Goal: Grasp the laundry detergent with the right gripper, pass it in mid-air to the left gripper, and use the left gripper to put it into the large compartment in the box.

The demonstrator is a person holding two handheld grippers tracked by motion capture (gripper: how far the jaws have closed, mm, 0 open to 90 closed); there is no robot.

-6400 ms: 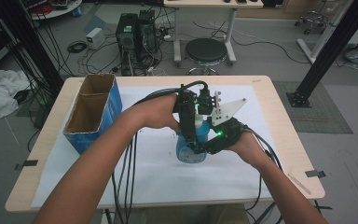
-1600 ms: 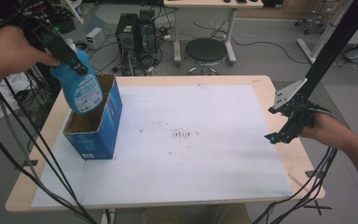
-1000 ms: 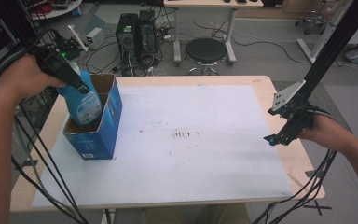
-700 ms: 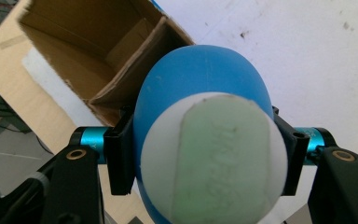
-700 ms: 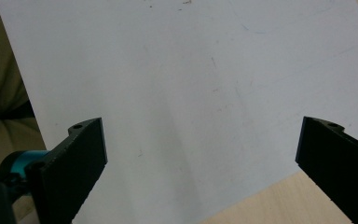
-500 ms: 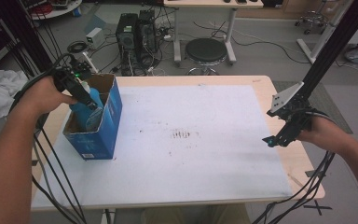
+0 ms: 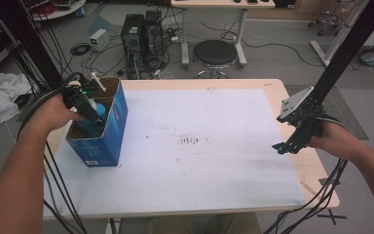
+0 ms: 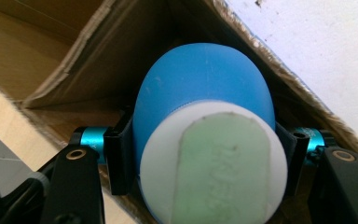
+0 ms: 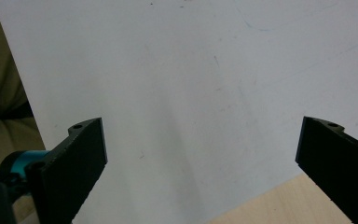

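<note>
A: What's cut off?
B: The bottle [image 8: 205, 135], pinched in the left tongs [image 7: 91, 111], sits inside the box [image 7: 108, 141]; the box wall hides its lower part from above.
A: And close up?
B: Its white base faces the left gripper view. The right tongs [image 9: 200, 161] are spread above the white sheet [image 9: 177, 74] near the table [image 7: 316, 170] edge.

Left hand-held gripper [image 7: 93, 116] clamped, arm extended; right hand-held gripper [image 7: 288, 144] jaws spread wide, angled downward
</note>
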